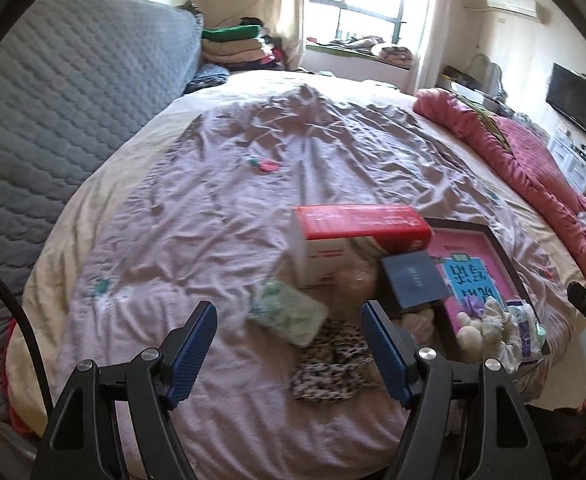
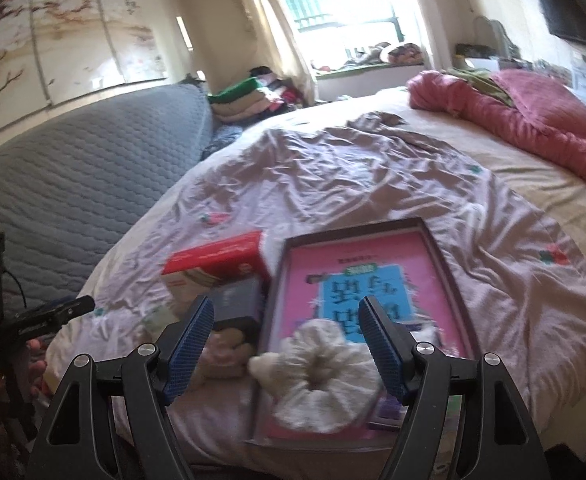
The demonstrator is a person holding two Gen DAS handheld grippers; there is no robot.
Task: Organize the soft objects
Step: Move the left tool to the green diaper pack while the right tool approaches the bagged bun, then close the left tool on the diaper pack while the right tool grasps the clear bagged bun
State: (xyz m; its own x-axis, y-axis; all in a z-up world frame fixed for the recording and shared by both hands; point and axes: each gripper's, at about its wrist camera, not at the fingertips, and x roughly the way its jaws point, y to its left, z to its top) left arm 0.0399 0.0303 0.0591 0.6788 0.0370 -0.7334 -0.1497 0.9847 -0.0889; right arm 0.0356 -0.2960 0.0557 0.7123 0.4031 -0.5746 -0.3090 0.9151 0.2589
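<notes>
Both tongs stand wide and empty. A white scrunchie (image 2: 321, 376) lies in the tray (image 2: 449, 276) between the right tongs (image 2: 287, 346); only the left tongs (image 1: 289, 350) view shows what seems a leopard-print scrunchie (image 1: 329, 364) on the bed (image 1: 213, 200).

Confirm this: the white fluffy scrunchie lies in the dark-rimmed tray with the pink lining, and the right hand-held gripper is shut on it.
Wrong on the grip. The white fluffy scrunchie does lie in the dark-rimmed tray, but the right hand-held gripper is open, its fingers apart and touching nothing. The right wrist view shows it.
</notes>
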